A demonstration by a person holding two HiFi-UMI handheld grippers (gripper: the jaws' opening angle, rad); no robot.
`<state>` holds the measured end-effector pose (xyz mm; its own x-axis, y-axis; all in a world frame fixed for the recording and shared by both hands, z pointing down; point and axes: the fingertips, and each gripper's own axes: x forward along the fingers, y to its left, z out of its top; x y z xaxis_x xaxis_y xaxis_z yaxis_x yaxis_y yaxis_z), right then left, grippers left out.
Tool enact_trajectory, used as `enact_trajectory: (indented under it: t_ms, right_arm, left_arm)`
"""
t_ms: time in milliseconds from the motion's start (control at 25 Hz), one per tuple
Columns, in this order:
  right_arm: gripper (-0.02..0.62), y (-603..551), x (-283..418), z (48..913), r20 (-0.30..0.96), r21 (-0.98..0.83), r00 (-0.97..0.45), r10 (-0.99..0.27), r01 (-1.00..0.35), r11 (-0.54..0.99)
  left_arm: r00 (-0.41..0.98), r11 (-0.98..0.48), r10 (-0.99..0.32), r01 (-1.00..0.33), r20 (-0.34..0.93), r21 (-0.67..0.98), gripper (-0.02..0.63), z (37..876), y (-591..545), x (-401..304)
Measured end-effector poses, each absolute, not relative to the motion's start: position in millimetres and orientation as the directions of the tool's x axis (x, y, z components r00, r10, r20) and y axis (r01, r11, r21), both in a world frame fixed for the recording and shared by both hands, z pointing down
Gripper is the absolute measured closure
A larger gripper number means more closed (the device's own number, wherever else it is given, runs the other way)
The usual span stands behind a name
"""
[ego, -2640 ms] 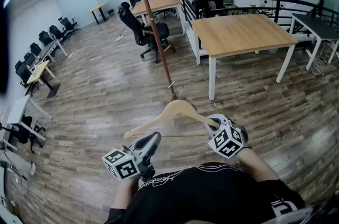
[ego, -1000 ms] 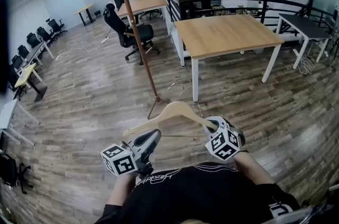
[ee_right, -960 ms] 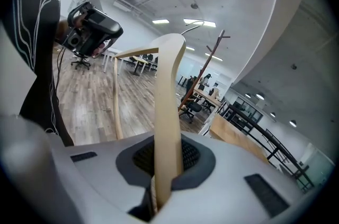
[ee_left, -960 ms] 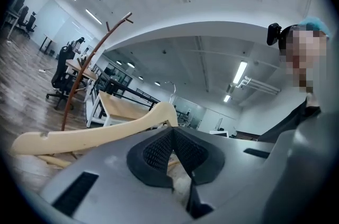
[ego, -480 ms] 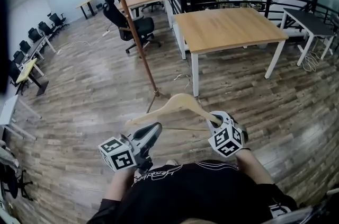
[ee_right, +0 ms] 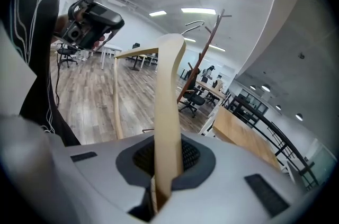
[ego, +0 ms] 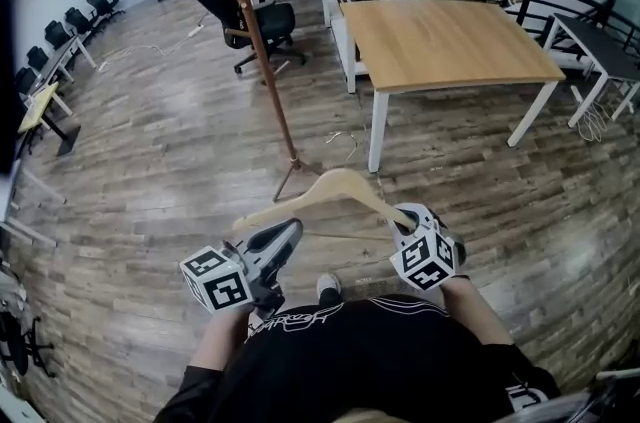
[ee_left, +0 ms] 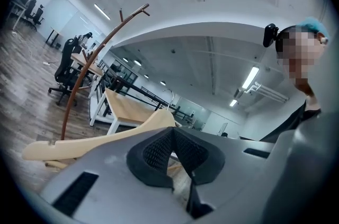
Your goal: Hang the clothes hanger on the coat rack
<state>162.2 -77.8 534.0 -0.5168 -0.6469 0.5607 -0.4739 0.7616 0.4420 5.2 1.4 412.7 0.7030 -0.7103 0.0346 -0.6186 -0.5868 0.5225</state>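
Hanger (ego: pixel 335 186) held above the floor, near the rack (ego: pixel 262 61).
Right tool (ego: pixel 402 217) clamps the hanger's right arm; left tool (ego: pixel 290 231), jaws together on nothing, sits just under its left arm.

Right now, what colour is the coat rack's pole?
Reddish brown. The coat rack shows best in the head view.

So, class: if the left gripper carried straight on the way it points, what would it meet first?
Most likely the wooden hanger: its arm lies across the way, just beyond the closed tips of the left gripper. Whether they already touch, the views do not settle.
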Motion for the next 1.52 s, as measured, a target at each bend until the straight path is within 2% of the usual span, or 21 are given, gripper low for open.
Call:
enact_trajectory:
  t_ms: [520,760,1040,1520]
  right_arm:
    - [0.551,-242.9,45.0,534.9,0.598,0.43,-0.528,-0.603,-0.424,0.797]
    - [0.551,-294.0,1.1,521.3,0.576,0.477,-0.526,-0.626,-0.406,0.78]
    - [0.551,-317.0,-15.4,502.4,0.551,0.516,-0.522,-0.651,-0.401,0.757]
    - [0.551,-358.2,-39.3,496.3,0.544,0.531,-0.551,-0.633,-0.358,0.768]
  left_arm:
    - [0.663,-0.53,-0.747,-0.631,0.039,0.566,0.6,418.7,-161.3,-112.8]
    - [0.64,-0.535,-0.769,-0.643,0.0,0.549,0.6,407.7,-203.6,-162.0]
    - [0.633,-0.555,-0.773,-0.637,-0.047,0.535,0.6,402.1,-218.7,-184.2]
    - [0.606,-0.529,-0.794,-0.653,-0.044,0.542,0.6,404.0,-245.3,-195.1]
